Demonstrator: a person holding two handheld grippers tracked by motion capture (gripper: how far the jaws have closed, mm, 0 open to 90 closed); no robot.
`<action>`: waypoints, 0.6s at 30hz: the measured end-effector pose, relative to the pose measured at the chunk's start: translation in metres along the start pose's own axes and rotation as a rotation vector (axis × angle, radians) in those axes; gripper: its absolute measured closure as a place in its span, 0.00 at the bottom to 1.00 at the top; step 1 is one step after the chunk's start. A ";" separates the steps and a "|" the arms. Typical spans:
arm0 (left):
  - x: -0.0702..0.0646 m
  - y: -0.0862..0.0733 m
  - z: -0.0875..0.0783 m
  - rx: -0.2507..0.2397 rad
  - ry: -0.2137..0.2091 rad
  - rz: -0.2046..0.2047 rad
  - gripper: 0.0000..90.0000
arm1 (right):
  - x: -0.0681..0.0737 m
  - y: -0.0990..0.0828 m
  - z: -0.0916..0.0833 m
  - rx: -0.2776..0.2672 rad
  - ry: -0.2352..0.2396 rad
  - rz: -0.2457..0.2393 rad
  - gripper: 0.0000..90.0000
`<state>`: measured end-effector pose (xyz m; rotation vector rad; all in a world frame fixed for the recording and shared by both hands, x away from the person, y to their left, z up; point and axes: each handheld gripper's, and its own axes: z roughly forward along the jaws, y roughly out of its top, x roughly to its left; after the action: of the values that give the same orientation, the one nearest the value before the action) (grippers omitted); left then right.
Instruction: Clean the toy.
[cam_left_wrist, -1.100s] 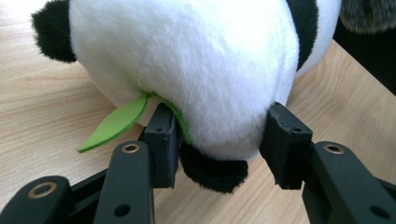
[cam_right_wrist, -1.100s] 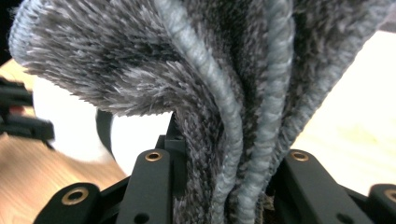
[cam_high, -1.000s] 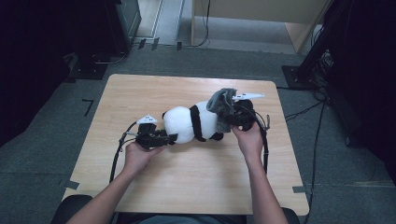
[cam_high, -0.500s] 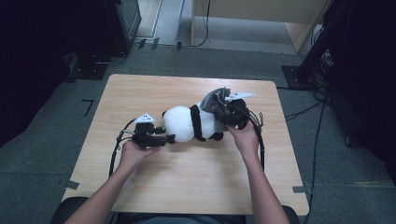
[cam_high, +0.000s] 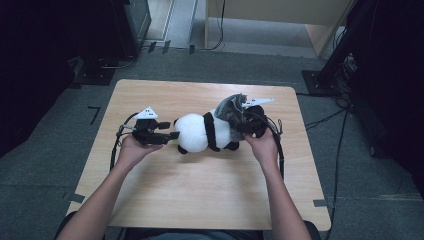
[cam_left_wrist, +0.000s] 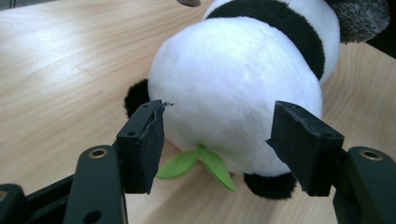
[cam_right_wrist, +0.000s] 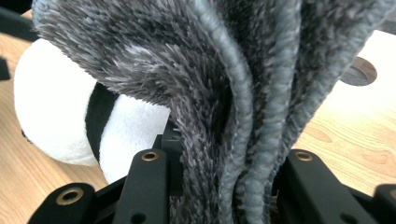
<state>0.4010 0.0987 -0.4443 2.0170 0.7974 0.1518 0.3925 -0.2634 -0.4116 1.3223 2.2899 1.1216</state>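
Left claw (cam_high: 169, 136) just opened, jaws apart, right claw (cam_high: 239, 121) clamped

From my high view the worktop (cam_high: 200, 190) sat evenly lit from above, while the floor and corners around it fell nearly black. Shadows under the panda plush (cam_high: 200, 132) stayed short and soft. That picture looked soft overall, with fine detail smeared. In my left gripper view the plush's white fur (cam_left_wrist: 233, 84) nearly washed out, the tool pads (cam_left_wrist: 142, 144) fairly sharp. In my right gripper view the grey furry cloth (cam_right_wrist: 224, 93) was crisp and the background blurred.
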 end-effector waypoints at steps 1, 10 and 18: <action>0.001 0.002 0.001 0.002 0.000 0.004 0.39 | 0.000 0.000 0.000 0.003 0.002 0.002 0.73; 0.016 0.010 0.019 0.003 -0.096 0.022 0.36 | -0.003 -0.002 0.002 0.003 0.030 -0.004 0.73; 0.023 0.001 0.044 0.054 -0.138 0.057 0.00 | -0.001 -0.005 0.009 0.000 0.059 -0.010 0.73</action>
<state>0.4378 0.0797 -0.4727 2.0774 0.6644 0.0234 0.3953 -0.2610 -0.4216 1.2925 2.3349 1.1723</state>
